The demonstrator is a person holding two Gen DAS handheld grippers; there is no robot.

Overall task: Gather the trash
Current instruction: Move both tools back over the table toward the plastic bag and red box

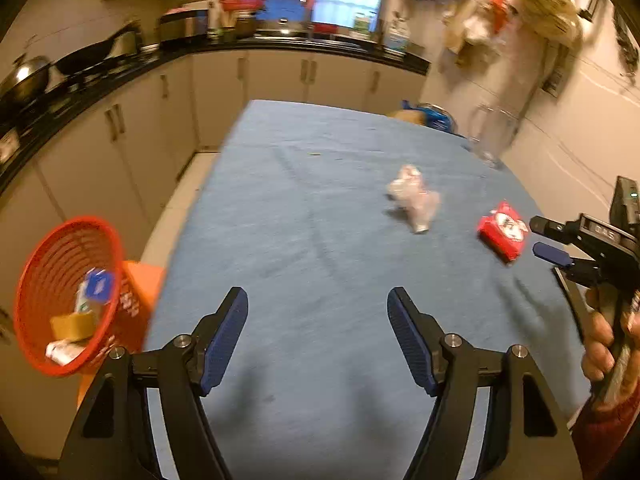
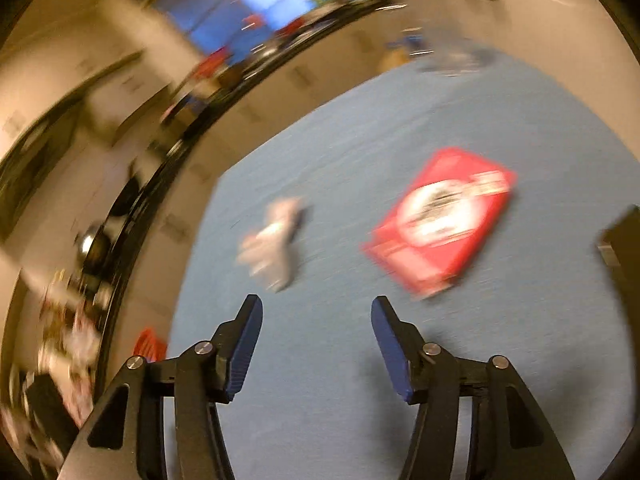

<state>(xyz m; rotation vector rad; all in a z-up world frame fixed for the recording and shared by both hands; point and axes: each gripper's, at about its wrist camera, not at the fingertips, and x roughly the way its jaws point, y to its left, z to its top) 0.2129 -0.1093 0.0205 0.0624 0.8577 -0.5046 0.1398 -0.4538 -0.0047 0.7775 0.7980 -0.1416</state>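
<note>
My right tongs (image 2: 316,344) stood with their jaws apart and nothing between them, tilted down over the blue cloth-covered tabletop (image 1: 304,208). The flat red cardboard packet (image 2: 440,220) lay just ahead of them and a little to their right, near the tabletop's right edge, its long axis running slantwise away toward the far right; I judged it the right hand's piece, since that hand (image 1: 604,344) was plainly the nearer. The crumpled clear plastic wrapper (image 1: 414,200) lay toward the middle of the tabletop, ahead and right of my left tongs (image 1: 318,328), well apart from them, its long axis slanting toward me. Those left tongs were likewise spread wide and empty, pitched down over the near part of the tabletop. The round red plastic mesh basket (image 1: 36,264), already holding some scraps, stood off the tabletop's left edge.
</note>
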